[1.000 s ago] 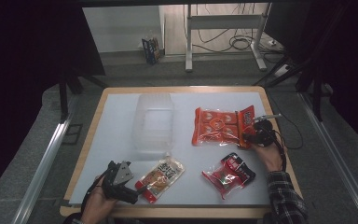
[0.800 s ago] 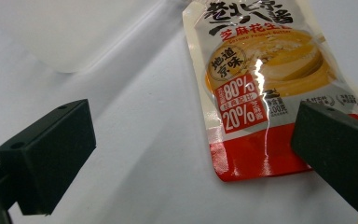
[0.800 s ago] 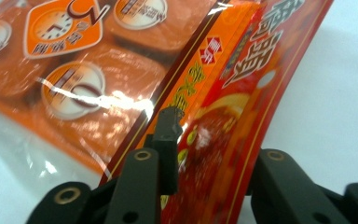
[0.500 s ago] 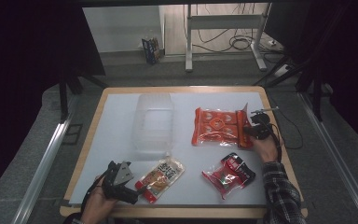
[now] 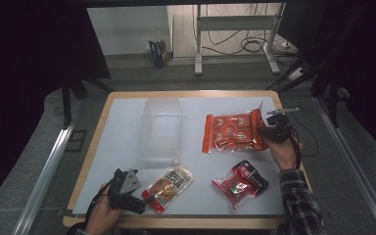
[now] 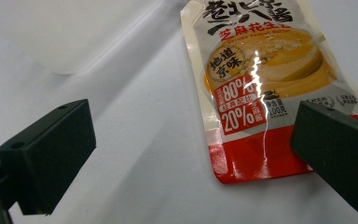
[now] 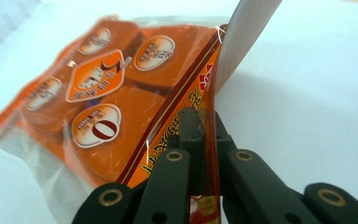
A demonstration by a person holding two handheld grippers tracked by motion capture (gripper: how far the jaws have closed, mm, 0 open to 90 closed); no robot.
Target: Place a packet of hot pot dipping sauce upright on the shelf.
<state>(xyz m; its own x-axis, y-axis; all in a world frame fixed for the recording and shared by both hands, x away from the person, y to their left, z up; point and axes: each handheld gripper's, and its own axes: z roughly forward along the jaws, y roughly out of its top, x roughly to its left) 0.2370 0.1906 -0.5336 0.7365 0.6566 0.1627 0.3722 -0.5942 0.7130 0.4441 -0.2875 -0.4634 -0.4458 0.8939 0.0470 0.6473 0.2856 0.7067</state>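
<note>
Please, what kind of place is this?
Probably a lab or workshop set up for recording: a white-topped table bearing snack packs, metal-legged benches behind, loose cables on the floor, and dark screens at both sides.

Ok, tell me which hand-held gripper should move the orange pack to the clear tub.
Right. The right hand-held gripper is already shut on the orange pack edge, lifting it; the left hand-held gripper sits open by the peanut pouch.

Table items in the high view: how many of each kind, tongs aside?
Snack packets: 3, the orange packet pinched at its edge by the right tongs, the yellow-and-red pouch by the open left tongs, the red-and-black packet
Clear plastic boxes: 1, the clear box
Total: 4
</note>
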